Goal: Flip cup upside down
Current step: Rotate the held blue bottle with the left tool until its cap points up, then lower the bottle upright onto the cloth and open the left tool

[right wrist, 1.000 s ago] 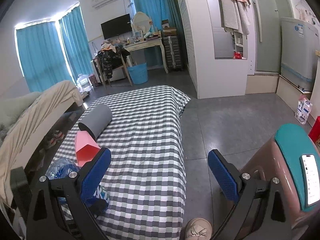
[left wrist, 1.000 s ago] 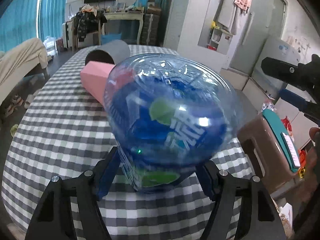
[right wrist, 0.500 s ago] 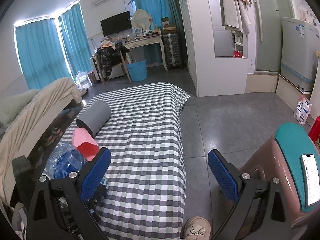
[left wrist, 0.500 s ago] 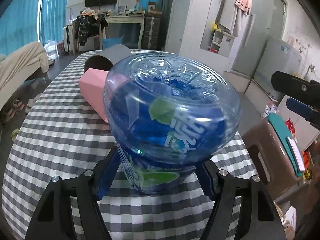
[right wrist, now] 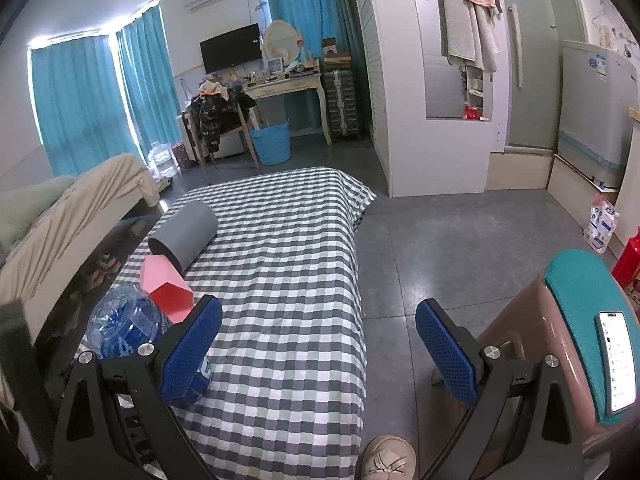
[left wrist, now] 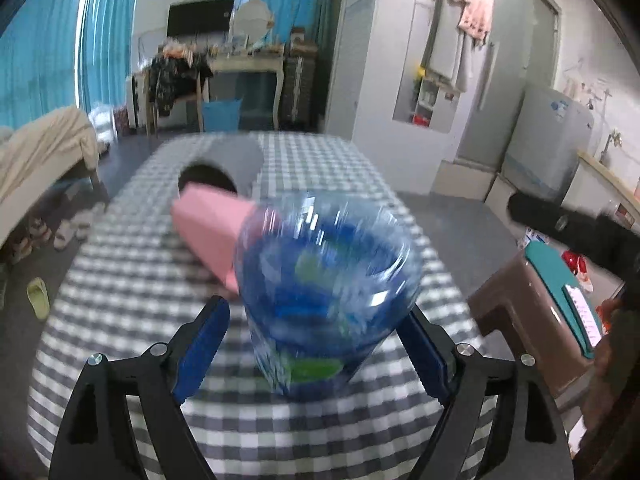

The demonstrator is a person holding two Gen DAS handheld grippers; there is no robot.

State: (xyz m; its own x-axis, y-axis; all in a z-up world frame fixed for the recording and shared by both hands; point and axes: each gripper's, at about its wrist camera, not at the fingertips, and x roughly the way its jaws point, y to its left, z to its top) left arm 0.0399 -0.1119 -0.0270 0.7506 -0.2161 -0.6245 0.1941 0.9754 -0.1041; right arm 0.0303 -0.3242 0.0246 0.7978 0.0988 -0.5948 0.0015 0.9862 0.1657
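A clear blue plastic cup [left wrist: 326, 292], cut from a bottle with a blue and green label, stands on the checked tablecloth [left wrist: 132, 280] with its closed base up. It is blurred. My left gripper [left wrist: 316, 344] is open, its blue pads apart from the cup's sides. The cup also shows at the left in the right wrist view [right wrist: 124, 326], partly behind my left finger pad. My right gripper [right wrist: 320, 344] is open and empty, over the table's right edge and the floor.
A pink hexagonal cup [left wrist: 212, 232] lies on its side just behind the blue cup, and a grey cylinder [left wrist: 224, 164] lies behind that. A brown stool [right wrist: 560, 356] with a teal cushion and a phone stands right of the table. A bed [right wrist: 60, 216] is at the left.
My left gripper has opened and let go of the blue cup, then drawn back from it. The cup now stands free on the cloth. The right gripper has barely moved.
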